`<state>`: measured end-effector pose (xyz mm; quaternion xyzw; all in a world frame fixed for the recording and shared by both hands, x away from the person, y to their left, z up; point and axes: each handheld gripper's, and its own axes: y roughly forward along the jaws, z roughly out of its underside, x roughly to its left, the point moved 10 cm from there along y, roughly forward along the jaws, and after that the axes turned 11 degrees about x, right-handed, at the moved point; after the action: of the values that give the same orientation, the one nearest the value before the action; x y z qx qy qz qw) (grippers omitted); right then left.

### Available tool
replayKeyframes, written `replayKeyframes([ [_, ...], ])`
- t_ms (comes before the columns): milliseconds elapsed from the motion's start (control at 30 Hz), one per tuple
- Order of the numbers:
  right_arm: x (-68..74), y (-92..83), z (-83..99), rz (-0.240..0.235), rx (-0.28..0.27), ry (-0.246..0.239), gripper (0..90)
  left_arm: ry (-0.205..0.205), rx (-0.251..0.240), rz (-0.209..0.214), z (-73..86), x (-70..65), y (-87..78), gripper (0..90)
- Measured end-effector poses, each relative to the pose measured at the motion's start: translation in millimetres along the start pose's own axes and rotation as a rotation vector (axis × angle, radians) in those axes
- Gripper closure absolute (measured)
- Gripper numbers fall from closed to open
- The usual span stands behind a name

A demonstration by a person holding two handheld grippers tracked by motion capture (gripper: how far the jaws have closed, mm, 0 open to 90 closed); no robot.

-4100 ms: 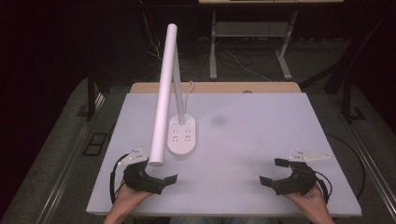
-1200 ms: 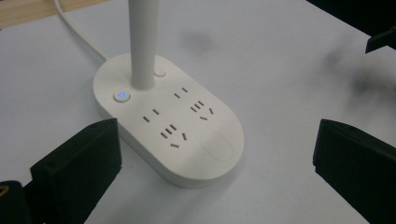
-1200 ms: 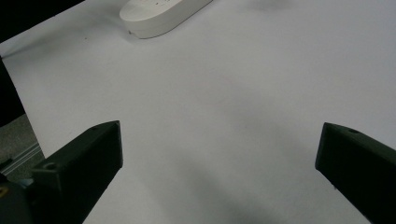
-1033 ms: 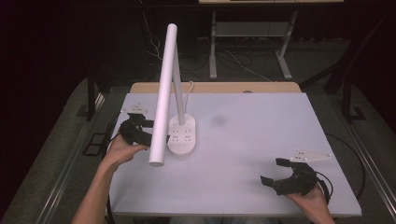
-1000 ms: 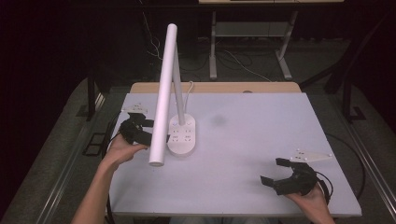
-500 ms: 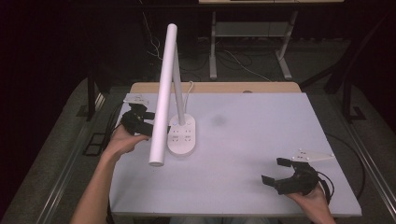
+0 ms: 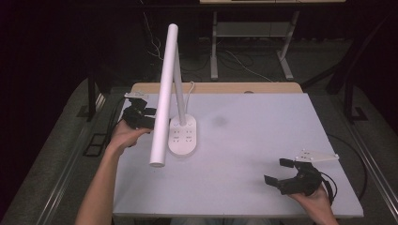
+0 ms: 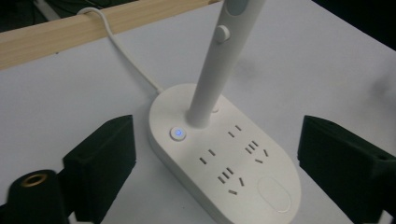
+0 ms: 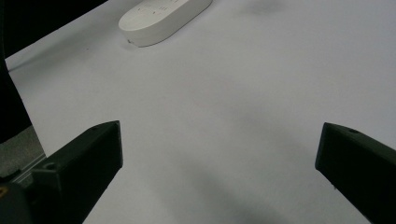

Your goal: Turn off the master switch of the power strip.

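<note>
Lamp (image 7: 169,89) stands left of centre in the high view, its oval base (image 7: 182,136) with sockets flat on the bench (image 7: 263,136), its long white head slanting down toward the lower left. In my left claw view the base sits at centre, a button (image 8: 177,133) glowing blue beside the stem, the cord (image 8: 122,51) running to the upper left. My left claw (image 7: 141,115) hovers just left of the stem; its jaws have just been closing a little yet stand apart, touching nothing. My right claw (image 7: 286,173), lower right, rests wide apart over bare bench.
</note>
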<state>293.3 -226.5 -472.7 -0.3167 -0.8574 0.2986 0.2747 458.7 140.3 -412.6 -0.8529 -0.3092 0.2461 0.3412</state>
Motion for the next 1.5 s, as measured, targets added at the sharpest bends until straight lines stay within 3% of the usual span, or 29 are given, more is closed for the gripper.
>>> replayKeyframes([
  [267,-0.6,0.1,0.5,-0.001,0.004,0.003,0.3,-0.03,-0.001,0.011,0.2,7.6,4.7,19.8],
  [433,-0.5,0.4,0.9,-0.001,0.005,-0.003,0.3,-0.043,-0.009,-0.019,-1.7,10.4,7.5,29.1],
  [533,-0.2,0.5,1.5,-0.004,0.009,0.003,0.3,-0.073,-0.013,-0.039,-2.0,14.2,9.5,39.6],
  [667,-0.5,0.7,1.9,-0.002,0.012,0.001,0.3,-0.093,-0.004,-0.017,-0.2,16.4,13.5,58.0],
  [900,-3.1,1.4,3.1,0.005,0.019,0.003,0.3,-0.086,0.005,0.01,-0.3,15.0,24.4,83.0],
  [933,-3.2,1.1,3.0,0.004,0.018,0.002,0.3,-0.101,0.004,0.009,-0.5,14.0,26.2,85.6],
  [967,-3.4,1.0,3.1,0.005,0.018,0.001,0.3,-0.081,0.005,0.011,-0.9,14.7,27.8,88.1],
  [1133,-3.9,1.5,3.5,0.009,0.024,-0.001,0.3,-0.075,0.018,0.005,-0.6,14.6,36.8,89.5],
  [1500,-4.6,1.8,3.9,0.009,0.027,-0.002,0.3,-0.107,0.021,0.001,-0.2,17.5,52.1,89.6],
])
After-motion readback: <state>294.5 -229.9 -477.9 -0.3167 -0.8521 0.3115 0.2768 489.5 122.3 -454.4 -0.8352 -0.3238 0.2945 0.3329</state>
